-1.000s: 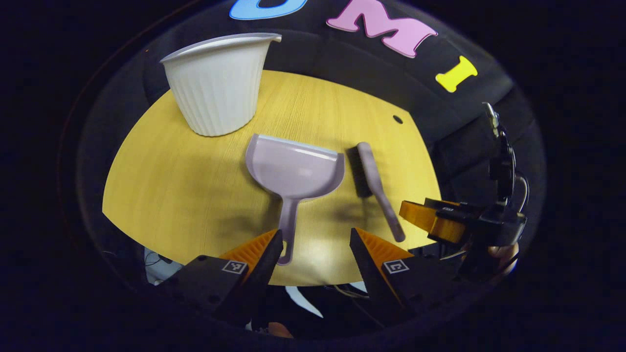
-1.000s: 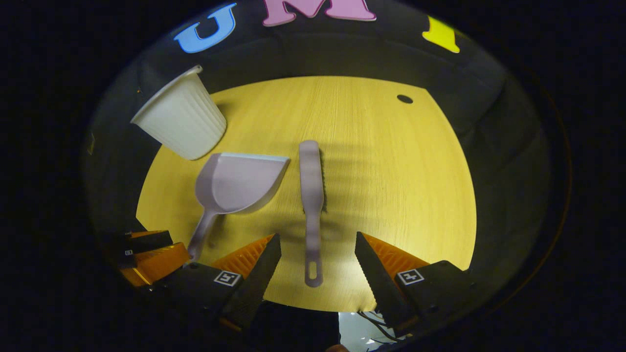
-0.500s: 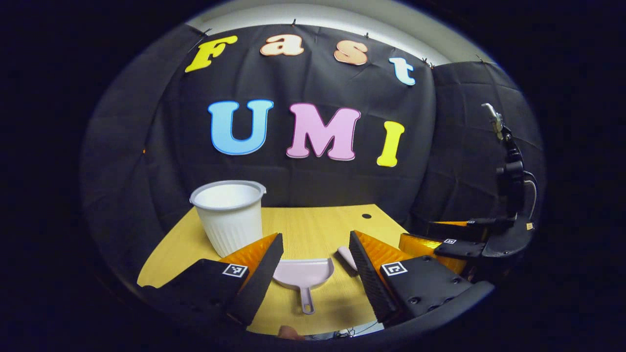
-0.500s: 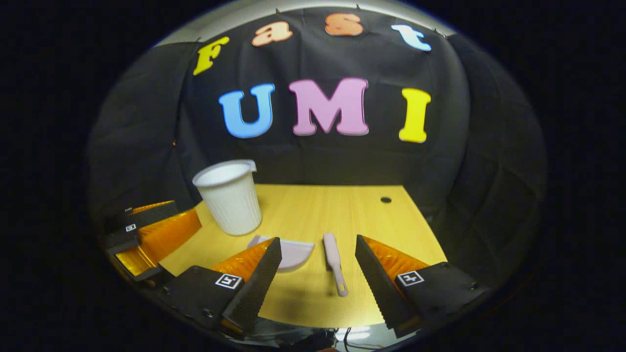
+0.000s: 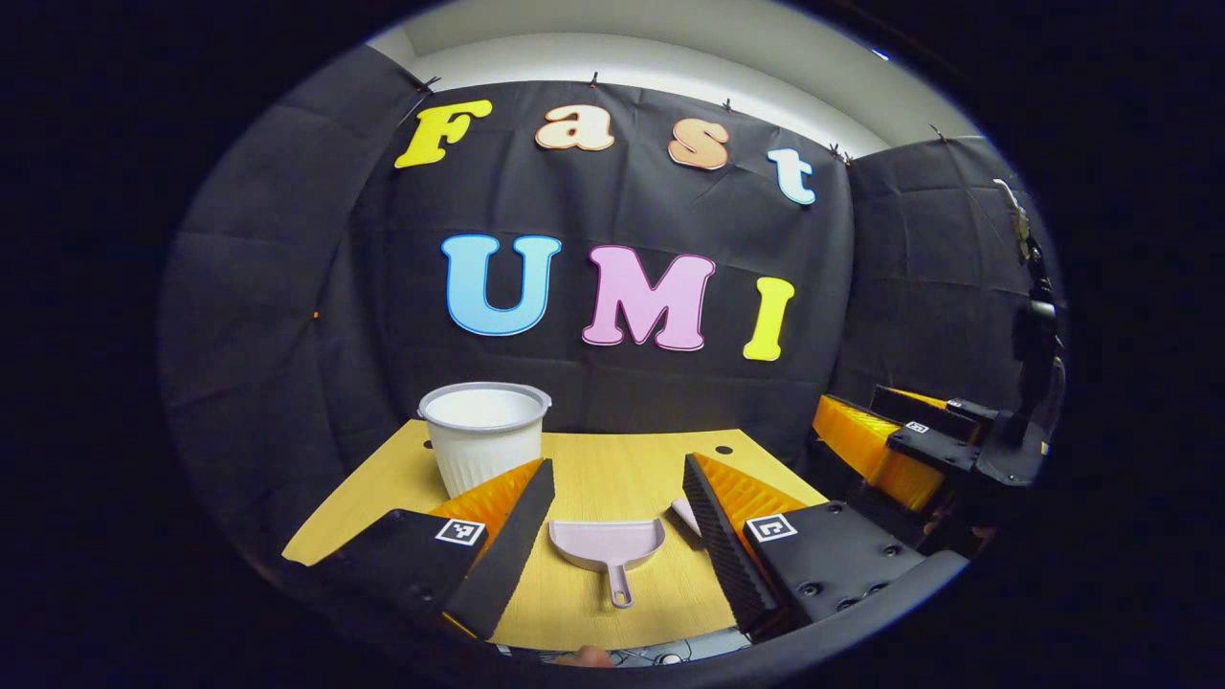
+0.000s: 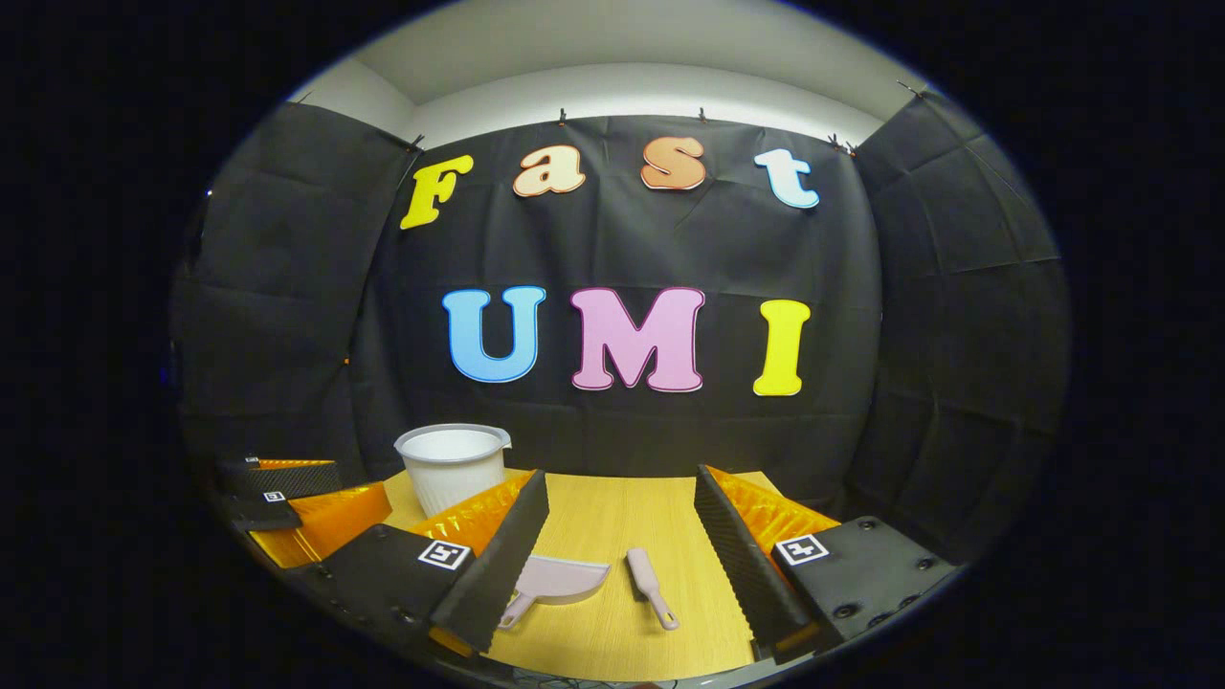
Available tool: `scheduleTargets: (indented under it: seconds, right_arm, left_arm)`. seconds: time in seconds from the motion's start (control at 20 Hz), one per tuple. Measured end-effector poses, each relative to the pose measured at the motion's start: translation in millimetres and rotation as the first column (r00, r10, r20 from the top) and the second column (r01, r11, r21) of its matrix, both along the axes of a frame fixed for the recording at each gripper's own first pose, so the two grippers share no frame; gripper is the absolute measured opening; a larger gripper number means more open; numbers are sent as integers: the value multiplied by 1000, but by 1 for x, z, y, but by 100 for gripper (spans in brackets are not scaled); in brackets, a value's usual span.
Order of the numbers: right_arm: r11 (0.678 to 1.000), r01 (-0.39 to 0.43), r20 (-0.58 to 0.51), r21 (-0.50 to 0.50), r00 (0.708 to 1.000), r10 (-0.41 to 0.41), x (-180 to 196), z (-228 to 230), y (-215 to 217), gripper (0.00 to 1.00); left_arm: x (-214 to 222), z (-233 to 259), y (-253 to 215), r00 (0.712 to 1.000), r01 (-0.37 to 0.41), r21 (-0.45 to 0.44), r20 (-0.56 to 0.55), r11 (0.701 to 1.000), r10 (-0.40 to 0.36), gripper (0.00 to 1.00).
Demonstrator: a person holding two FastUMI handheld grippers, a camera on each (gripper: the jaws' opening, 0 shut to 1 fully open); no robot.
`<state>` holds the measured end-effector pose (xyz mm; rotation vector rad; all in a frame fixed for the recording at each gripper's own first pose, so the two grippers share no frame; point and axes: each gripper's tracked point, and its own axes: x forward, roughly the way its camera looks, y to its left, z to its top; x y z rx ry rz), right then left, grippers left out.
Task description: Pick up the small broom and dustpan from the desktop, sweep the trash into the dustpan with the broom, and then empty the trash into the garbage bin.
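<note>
A pale lilac dustpan (image 5: 606,544) lies flat on the yellow wooden desktop (image 5: 612,469), handle toward me, between the fingers of my open left gripper (image 5: 612,502), which is raised above and behind it. In the right gripper view the dustpan (image 6: 562,579) lies left of the small lilac broom (image 6: 649,586), which rests on the desktop with its handle toward me. My right gripper (image 6: 620,512) is open and empty, held back from the broom. The broom's tip (image 5: 683,514) peeks out beside my left gripper's right finger. The white ribbed garbage bin (image 5: 482,433) stands upright at the back left.
My right gripper (image 5: 885,445) with its orange fingers hangs at the right of the left gripper view; my left gripper (image 6: 287,498) sits at the left of the right gripper view. A small dark hole (image 5: 724,449) marks the desktop's far right. Black cloth walls surround the desk.
Both grippers have tilted up from looking down on the desk to looking level at the wall and pulled back; dustpan and broom now appear small and low. Nothing was grasped.
</note>
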<state>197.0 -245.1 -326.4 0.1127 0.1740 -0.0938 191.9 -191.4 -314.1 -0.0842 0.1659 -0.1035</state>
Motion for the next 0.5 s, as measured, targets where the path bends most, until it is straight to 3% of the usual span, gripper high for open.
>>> scheduleTargets:
  seconds: [0.5]
  right_arm:
    - [999,-30,-10,-20,1000,30,-4,4,1,99]
  left_arm:
    - [-7,0,8,999,-44,11,11,999,44,80]
